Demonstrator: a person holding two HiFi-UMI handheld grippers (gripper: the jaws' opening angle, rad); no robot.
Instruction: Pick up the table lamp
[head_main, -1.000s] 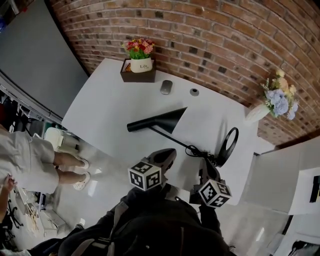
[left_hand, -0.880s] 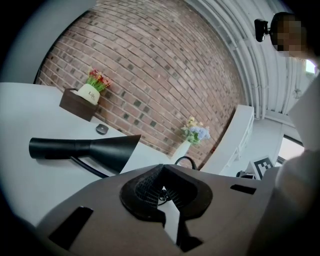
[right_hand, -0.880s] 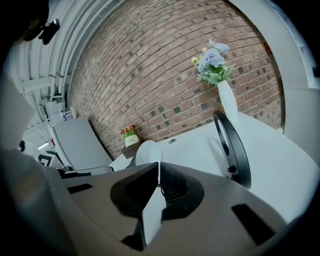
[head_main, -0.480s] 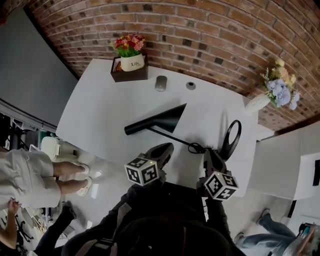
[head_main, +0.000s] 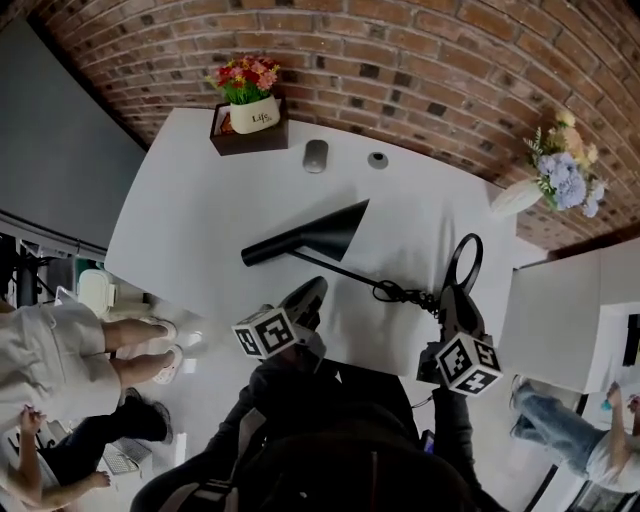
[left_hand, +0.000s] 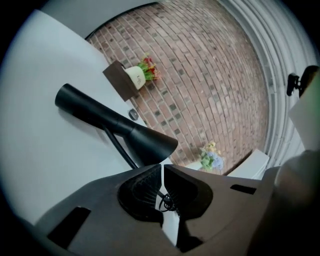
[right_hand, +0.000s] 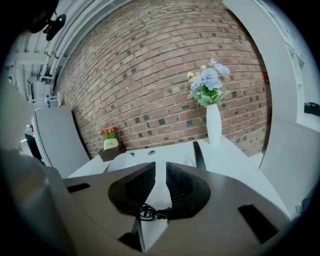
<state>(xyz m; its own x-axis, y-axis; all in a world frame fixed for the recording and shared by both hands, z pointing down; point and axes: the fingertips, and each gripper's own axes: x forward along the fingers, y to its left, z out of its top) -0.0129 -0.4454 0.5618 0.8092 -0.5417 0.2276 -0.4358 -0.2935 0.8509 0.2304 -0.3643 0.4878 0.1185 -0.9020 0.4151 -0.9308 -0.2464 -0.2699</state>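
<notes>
- One table lamp (head_main: 322, 232) is seen, black, laid on its side in the middle of the white table (head_main: 190, 210) — the cone shade points toward the brick wall, and the thin rod runs across to the ring-shaped base (right_hand: 199, 155) near the right edge.
- One tangle of black cable (head_main: 398, 292) is found where the rod meets the base.
- Two grippers are held at the near table edge. The left gripper (left_hand: 162, 167) is closed with its tips touching and nothing is held; it is pointed at the rod, just short of it.
- The right gripper (right_hand: 160, 165) is being opened: only a narrow slit is shown and nothing is clamped. The cable tangle lies just ahead of it.
- Two flower arrangements are counted: a red bunch in a white pot (head_main: 250, 112) on a brown box, and a white vase (head_main: 515, 198) of blue flowers.
- One mouse (head_main: 315, 155) and one small round object (head_main: 377, 160) lie by the wall.
- People's legs (head_main: 135, 335) are seen on the floor at the left.
</notes>
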